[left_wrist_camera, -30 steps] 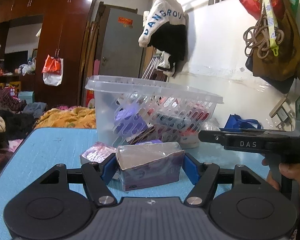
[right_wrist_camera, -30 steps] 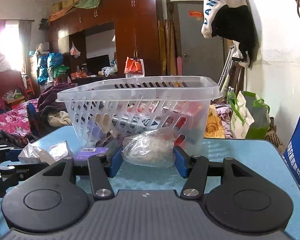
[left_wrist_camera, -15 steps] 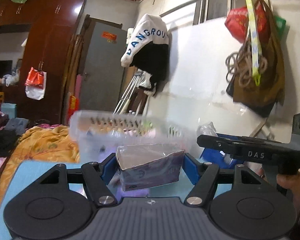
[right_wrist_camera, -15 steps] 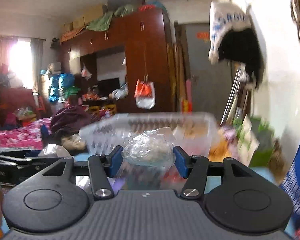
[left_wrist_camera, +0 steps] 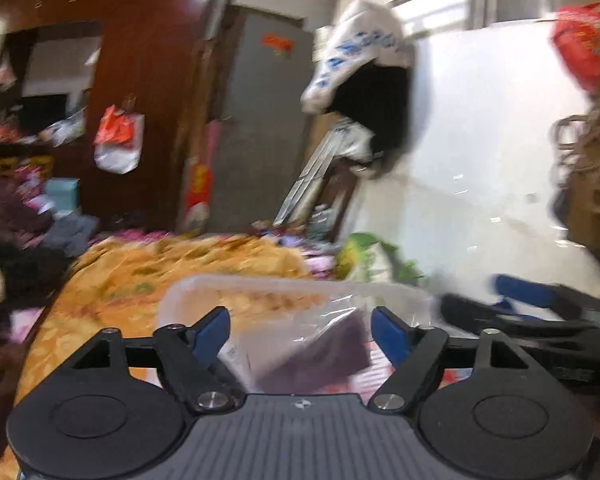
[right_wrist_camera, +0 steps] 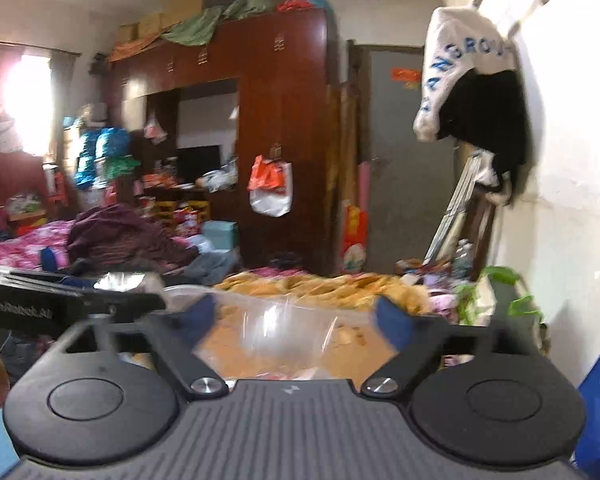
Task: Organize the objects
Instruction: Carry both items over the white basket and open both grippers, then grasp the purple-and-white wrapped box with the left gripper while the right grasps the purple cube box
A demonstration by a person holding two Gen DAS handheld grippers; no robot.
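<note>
Both grippers above clear plastic basket, frames blurred.
Left gripper fingers stood spread, purple plastic-wrapped box loose between them over the basket; right gripper fingers wide, crinkled clear bag between, contact not discernible.

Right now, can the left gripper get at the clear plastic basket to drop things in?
Probably yes. The left gripper is open just above the clear plastic basket, with the purple pack tilting below its fingers; nothing blocks the opening.
</note>
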